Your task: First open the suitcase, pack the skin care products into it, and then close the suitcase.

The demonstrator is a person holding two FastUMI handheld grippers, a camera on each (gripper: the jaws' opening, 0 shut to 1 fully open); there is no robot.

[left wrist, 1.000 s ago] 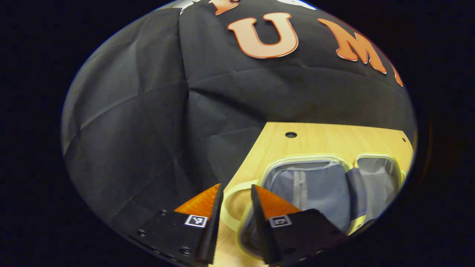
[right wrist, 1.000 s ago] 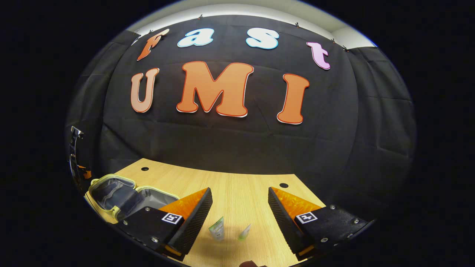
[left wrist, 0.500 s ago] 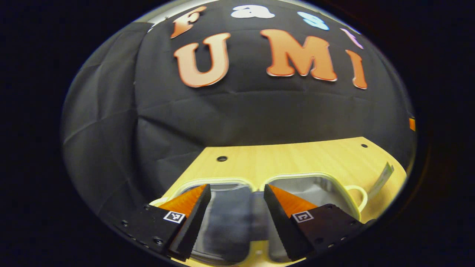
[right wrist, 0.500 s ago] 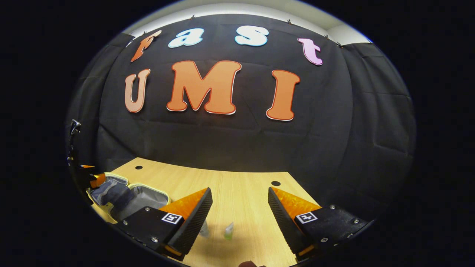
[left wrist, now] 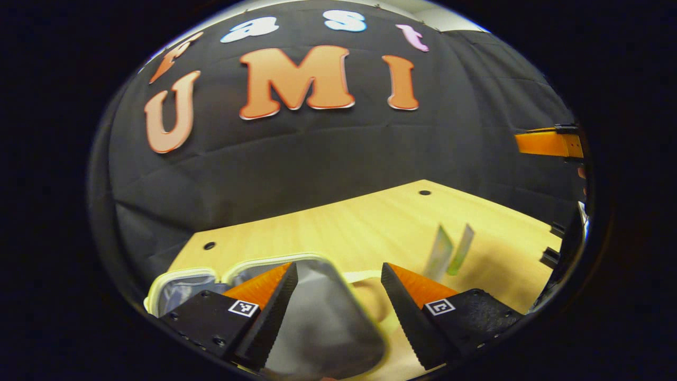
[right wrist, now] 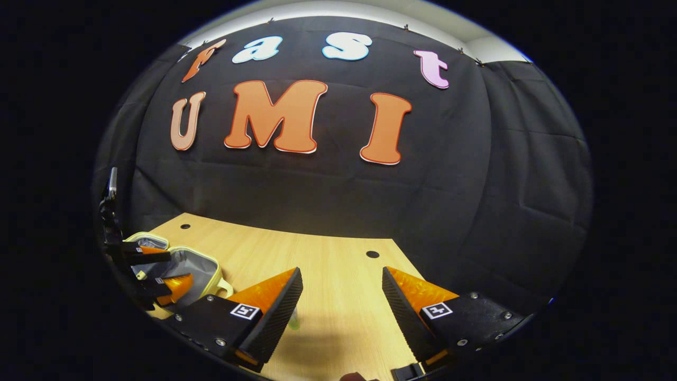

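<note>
The suitcase [left wrist: 317, 260] lies open on the wooden table [left wrist: 381, 222], pale yellow rim around grey lining, both halves flat. My left gripper [left wrist: 338, 267] hangs open just above its right half, nothing between the fingers. Two skin care tubes [left wrist: 440, 253] stand upright on the table, right of the case and apart from it. In the right gripper view the suitcase [right wrist: 203, 260] sits at the far left with the left gripper [right wrist: 170, 271] over it. My right gripper [right wrist: 341, 271] is open over bare table; a sliver of green tube [right wrist: 293, 319] peeks beside its left finger.
The black cloth wall rises right behind the table's far edge [right wrist: 296, 235]. Small round holes [right wrist: 373, 254] mark the tabletop. An orange part of the right gripper's housing [left wrist: 550, 144] juts in at the right edge of the left gripper view.
My left gripper has swung right from the case's left handle across the open case, and its jaws have widened. The tubes have slid down under the right gripper's fingers.
</note>
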